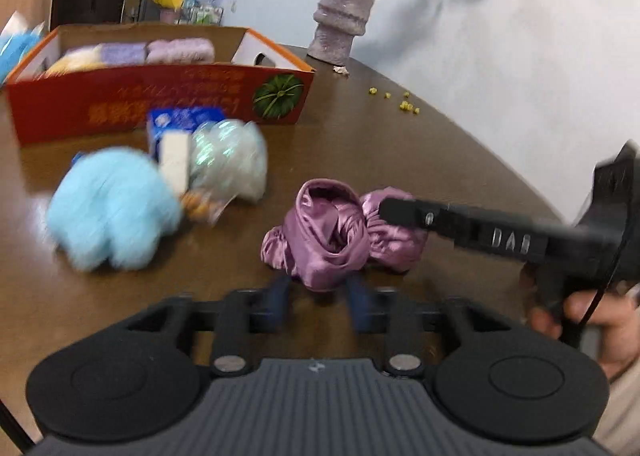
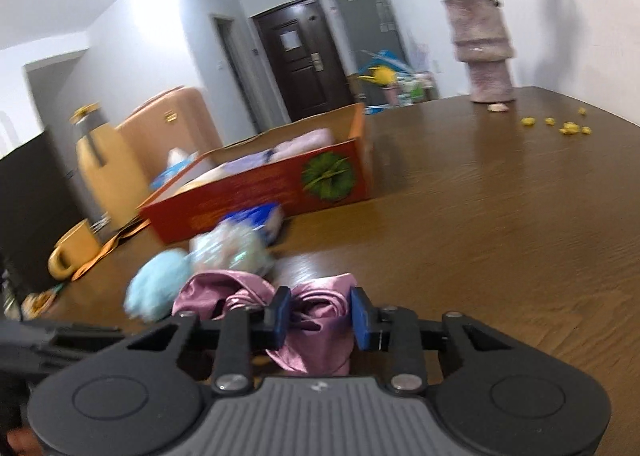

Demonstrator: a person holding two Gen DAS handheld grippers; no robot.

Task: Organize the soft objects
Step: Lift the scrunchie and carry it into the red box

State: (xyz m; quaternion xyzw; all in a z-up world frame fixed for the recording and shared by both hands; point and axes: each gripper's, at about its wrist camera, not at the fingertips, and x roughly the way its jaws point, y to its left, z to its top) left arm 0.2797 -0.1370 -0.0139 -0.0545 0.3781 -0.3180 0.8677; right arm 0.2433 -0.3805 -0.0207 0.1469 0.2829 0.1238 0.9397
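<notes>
Table [image 2: 500,216]: dark brown wood; its right half is bare and open right up to the curved far edge by the white wall, while the left half is crowded.
Box [image 1: 160,104]: red cardboard, open-topped, standing at the table's left rear; rolled pastel towels [image 1: 180,50] lie inside, with room to spare at its right end.
Vase [image 2: 484,52]: pinkish, holding flowers, at the far edge near the wall; yellow crumbs [image 2: 568,127] are scattered to its right.
Blue fluffy item [image 1: 112,216]: in front of the box, blurred, touching a clear bagged bundle [image 1: 230,156] and a blue-and-white pack [image 1: 180,128].
Purple satin cloth [image 1: 324,232]: crumpled on the table in the middle foreground, just right of the fluffy pile and well apart from the box.
Left gripper [image 1: 320,296]: blue pads partly apart, either side of the cloth's near edge; contact is too blurred to tell.
Right gripper [image 2: 320,316]: pads flank a fold of the cloth and look to press on it.
Left wrist view only: the right gripper's black finger reaching in over the cloth from the right, and the hand [image 1: 600,316] holding it.
Right wrist view only: a dark door, an orange suitcase and a yellow mug [image 2: 74,252] past the table's left edge.
</notes>
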